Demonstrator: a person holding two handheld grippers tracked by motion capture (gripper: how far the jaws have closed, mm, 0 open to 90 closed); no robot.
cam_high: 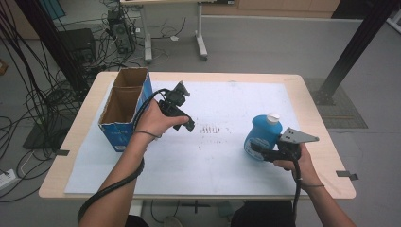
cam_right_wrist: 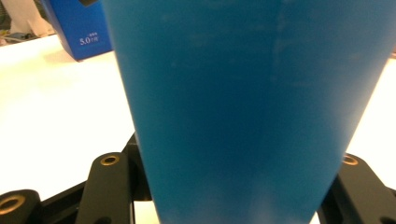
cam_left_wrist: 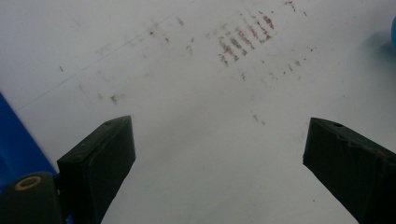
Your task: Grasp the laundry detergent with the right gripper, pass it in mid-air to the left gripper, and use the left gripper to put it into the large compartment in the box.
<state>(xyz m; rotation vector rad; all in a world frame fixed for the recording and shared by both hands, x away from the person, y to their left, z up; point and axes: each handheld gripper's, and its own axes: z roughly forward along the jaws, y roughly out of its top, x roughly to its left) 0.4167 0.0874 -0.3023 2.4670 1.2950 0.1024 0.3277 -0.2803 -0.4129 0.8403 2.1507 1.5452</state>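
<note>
Where right gripper (cam_high: 257,150) clamps blue bottle (cam_high: 261,135), bottle base hidden, cap cropped

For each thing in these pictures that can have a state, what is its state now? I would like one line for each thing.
Blue bottle: white cap on, tilted, held off the sheet by the right tool.
Right tool: shut on the blue bottle.
Left tool: open, nothing between its jaws, above the white sheet.
Cardboard box: open at the top, upright, two compartments; I cannot tell the contents.
White sheet: flat, with reddish marks in the middle.
</note>
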